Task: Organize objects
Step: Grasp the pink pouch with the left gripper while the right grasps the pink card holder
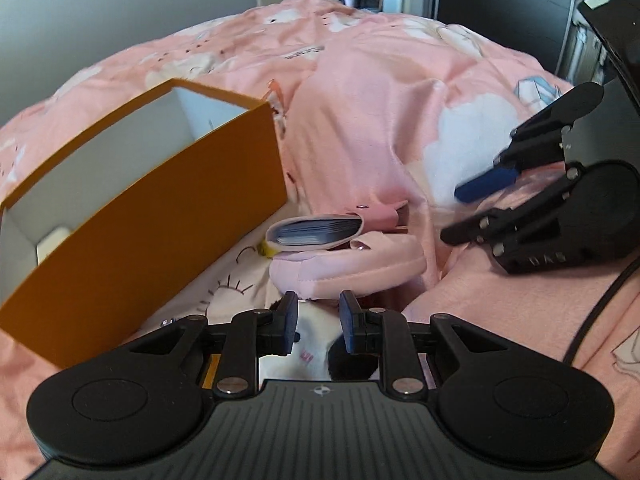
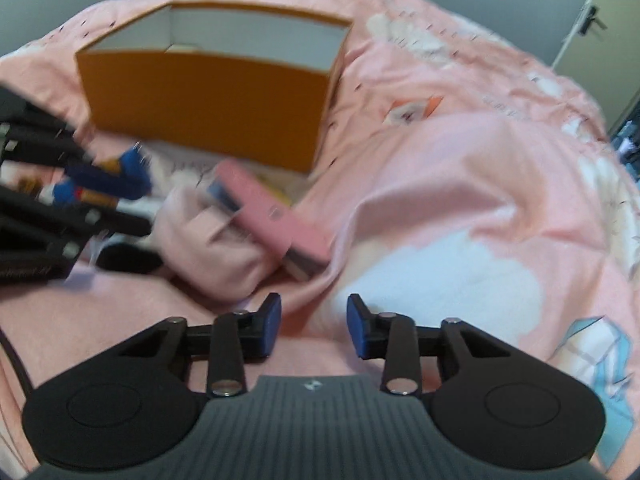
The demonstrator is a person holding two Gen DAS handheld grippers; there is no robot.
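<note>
A pink duvet (image 1: 360, 92) printed with white clouds and small cartoon figures covers the whole bed, rumpled into a long ridge down the middle. On it stands an orange cardboard box (image 1: 160, 216) with a white inside, open at the top; in the left wrist view a small pale item lies on its floor at the near end, too little of it showing to name.

Just beside the box's long orange wall, on the duvet, lies a soft pale pink pouch (image 1: 348, 268), its flap turned back. Resting on top of the pouch is a pink case (image 1: 320, 230) holding a stack of dark cards whose edges show at its open end. In the right wrist view the same pink case (image 2: 272, 216) lies slantwise across the pouch (image 2: 212, 256), though that picture is blurred.

The left gripper (image 1: 319, 322) points down at the near edge of the pouch, its blue pads drawn in to a narrow gap with only bedding between them; they grip nothing. The right gripper (image 2: 314, 326) hangs over the duvet ridge near the case, its fingers parted at a moderate width and empty.
</note>
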